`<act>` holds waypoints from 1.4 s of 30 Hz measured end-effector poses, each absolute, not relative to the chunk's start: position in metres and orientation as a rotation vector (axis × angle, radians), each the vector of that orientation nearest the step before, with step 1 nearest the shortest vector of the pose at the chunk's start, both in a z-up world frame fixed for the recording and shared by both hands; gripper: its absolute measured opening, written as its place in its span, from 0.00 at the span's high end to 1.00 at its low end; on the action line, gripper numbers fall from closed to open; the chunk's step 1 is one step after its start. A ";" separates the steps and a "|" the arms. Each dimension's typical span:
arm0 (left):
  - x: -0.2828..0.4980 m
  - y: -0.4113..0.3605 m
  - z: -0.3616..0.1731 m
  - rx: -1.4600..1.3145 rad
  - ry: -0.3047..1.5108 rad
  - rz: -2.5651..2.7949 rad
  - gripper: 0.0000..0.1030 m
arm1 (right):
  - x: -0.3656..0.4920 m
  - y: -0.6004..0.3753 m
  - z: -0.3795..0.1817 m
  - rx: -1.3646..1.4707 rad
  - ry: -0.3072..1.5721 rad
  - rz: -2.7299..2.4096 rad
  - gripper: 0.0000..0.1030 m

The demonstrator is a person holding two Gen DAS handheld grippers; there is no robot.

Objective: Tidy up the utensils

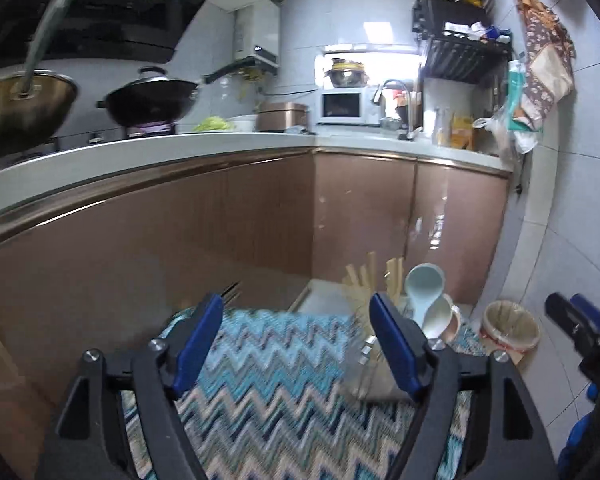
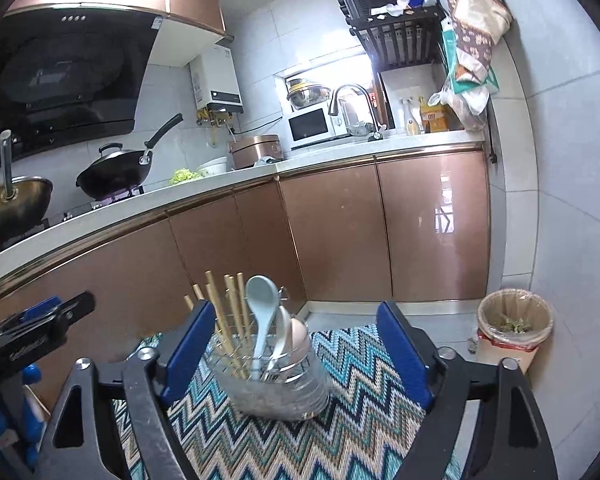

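Observation:
A clear glass utensil holder [image 2: 274,386] stands on a zigzag-patterned cloth [image 2: 364,432]. It holds several wooden chopsticks [image 2: 230,312], a pale blue spoon [image 2: 262,304], a white spoon and a pink spoon [image 2: 298,338]. My right gripper [image 2: 300,352] is open, its blue pads on either side of the holder, not touching it. My left gripper [image 1: 296,344] is open and empty over the cloth [image 1: 268,384]; the holder [image 1: 370,368] with its blue spoon [image 1: 422,284] sits just behind its right pad. The right gripper also shows at the left wrist view's right edge [image 1: 576,320].
Copper-coloured cabinet fronts [image 2: 332,232] under a white counter [image 2: 180,196] lie ahead. A lined bin [image 2: 514,326] stands on the floor at the right by the tiled wall. Two woks [image 2: 114,172] sit on the stove at the left.

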State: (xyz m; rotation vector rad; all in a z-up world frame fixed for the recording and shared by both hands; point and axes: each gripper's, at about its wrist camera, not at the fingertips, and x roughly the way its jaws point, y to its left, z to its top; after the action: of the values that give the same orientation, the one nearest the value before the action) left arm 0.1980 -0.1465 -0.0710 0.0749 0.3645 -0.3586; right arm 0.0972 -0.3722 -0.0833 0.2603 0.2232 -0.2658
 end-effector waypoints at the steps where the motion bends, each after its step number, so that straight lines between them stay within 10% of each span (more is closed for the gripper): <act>1: 0.187 -0.137 -0.068 0.079 0.357 -0.341 0.27 | 0.092 -0.367 -0.080 0.255 0.227 -0.271 0.18; 14: 0.094 -0.067 -0.030 0.095 0.258 -0.186 0.07 | 0.027 -0.303 -0.044 0.160 0.251 -0.303 0.03; 42: 0.025 -0.014 -0.015 0.117 0.204 -0.106 0.06 | -0.031 -0.257 -0.025 0.059 0.196 -0.340 0.00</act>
State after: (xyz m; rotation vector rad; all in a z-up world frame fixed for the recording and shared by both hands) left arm 0.0251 -0.0140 -0.0155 0.1174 0.2043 -0.1057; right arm -0.0311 -0.2567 -0.0251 0.0592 0.1957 -0.3401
